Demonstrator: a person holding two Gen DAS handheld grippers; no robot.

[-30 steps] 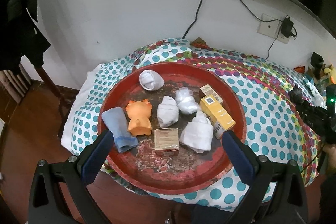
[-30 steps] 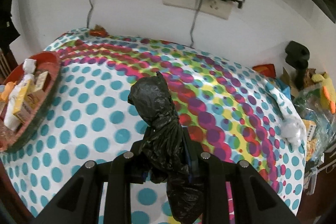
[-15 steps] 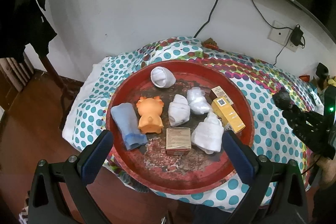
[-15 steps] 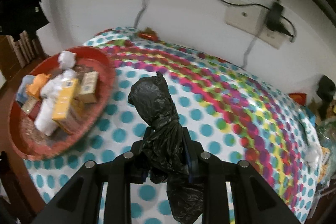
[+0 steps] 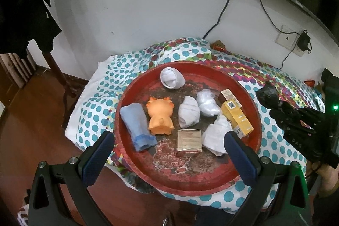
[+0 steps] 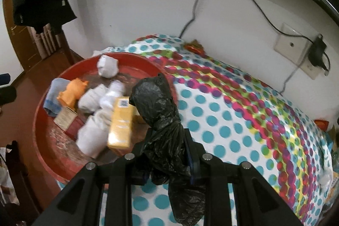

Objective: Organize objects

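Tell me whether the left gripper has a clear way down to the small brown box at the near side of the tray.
Probably yes. The left gripper is open and empty, and the brown box lies between its fingers in view with nothing on top. The white bundle beside it sits close and might get nudged.

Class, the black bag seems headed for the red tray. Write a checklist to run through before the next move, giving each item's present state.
1. Right gripper shut firmly on the black plastic bag: ok.
2. Left gripper open and holding nothing: ok.
3. Bare spot in the red tray for the bag, near its front rim: ok.
4. Bag over the tray: cannot tell; it appears near the tray's right rim.
5. Yellow box and white bundles clear of the bag's path: cannot tell.
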